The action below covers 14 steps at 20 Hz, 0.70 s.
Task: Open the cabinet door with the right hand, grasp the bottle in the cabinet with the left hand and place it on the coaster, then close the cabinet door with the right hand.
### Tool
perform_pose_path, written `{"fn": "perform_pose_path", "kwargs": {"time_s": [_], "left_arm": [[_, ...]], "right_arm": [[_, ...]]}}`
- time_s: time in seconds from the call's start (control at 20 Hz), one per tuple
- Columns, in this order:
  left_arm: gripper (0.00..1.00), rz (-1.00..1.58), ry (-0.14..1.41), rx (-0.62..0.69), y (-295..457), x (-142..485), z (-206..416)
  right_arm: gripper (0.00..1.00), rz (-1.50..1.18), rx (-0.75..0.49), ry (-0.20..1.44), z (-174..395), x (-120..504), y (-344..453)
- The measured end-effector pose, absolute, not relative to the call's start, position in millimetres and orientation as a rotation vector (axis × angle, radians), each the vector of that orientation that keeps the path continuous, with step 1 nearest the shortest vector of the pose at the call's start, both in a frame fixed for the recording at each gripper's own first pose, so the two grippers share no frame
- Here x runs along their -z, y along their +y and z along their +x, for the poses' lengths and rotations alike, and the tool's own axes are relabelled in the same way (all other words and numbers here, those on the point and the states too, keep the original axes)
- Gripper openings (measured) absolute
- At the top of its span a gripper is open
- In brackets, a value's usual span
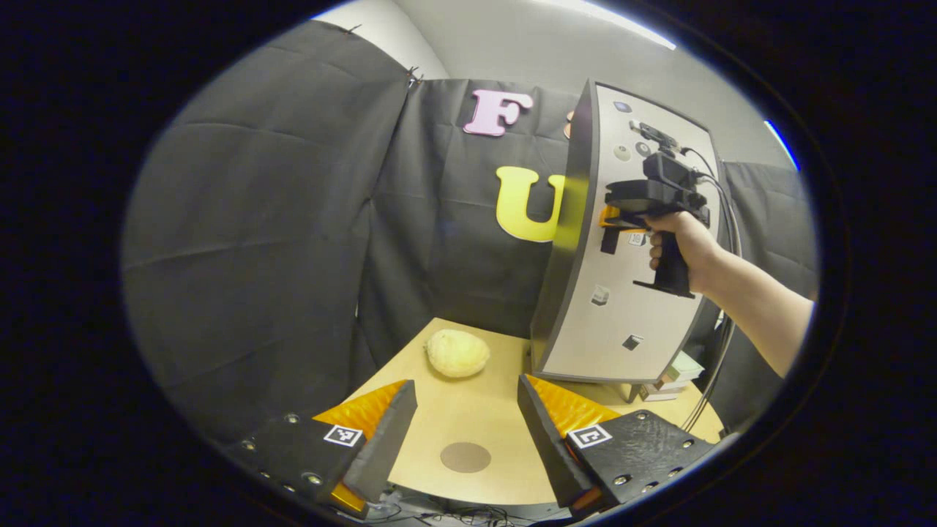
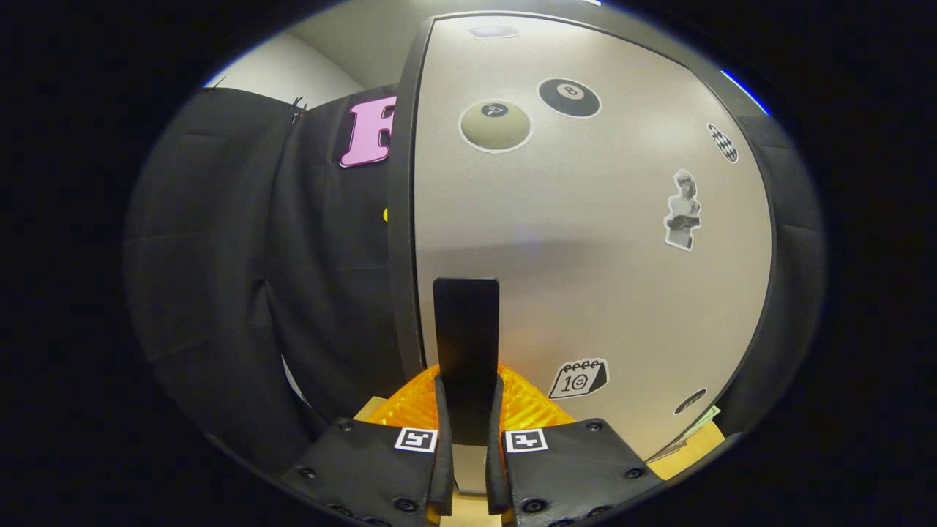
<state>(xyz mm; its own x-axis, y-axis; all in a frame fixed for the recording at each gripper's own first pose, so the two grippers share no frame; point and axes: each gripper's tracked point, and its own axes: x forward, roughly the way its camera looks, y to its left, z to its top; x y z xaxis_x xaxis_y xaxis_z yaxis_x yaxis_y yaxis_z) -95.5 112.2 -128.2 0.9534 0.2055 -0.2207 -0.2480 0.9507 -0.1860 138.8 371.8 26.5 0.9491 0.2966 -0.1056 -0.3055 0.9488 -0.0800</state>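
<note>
A grey cabinet door (image 1: 622,322) with stickers stands upright at the back right of the wooden table (image 1: 490,413). The door looks flush with the cabinet's dark side (image 1: 564,241). A hand (image 1: 677,245) holds my right gripper (image 1: 611,219) against the door at handle height. In the right gripper view, my right gripper (image 2: 468,384) is shut on the door's black vertical handle (image 2: 466,329), close to the door (image 2: 585,241). My left gripper (image 1: 465,388) hangs open over the table's near part, above a round brown coaster (image 1: 465,457). The bottle is hidden.
A pale yellow rounded lump (image 1: 457,353) lies on the table left of the cabinet's base. Small stacked boxes or papers (image 1: 677,373) sit at the cabinet's right foot. A cable (image 1: 725,322) hangs down behind the arm.
</note>
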Motion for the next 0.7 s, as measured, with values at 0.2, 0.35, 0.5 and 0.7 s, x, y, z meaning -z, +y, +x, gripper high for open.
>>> {"fn": "perform_pose_path", "kwargs": {"time_s": [0.2,0.35,0.5,0.7], "left_arm": [[0.86,-0.244,0.205,-0.214,121,135,-91],[0.86,-0.246,0.201,-0.195,125,132,-79],[0.86,-0.236,0.200,-0.171,121,129,-70],[0.86,-0.234,0.197,-0.119,114,131,-70]], "right_arm": [[0.13,-0.118,-0.328,0.100,131,-26,368],[0.13,-0.127,-0.347,0.091,111,-27,366],[0.13,-0.135,-0.371,0.083,90,-28,358],[0.13,-0.120,-0.396,0.083,62,-30,337]]}}
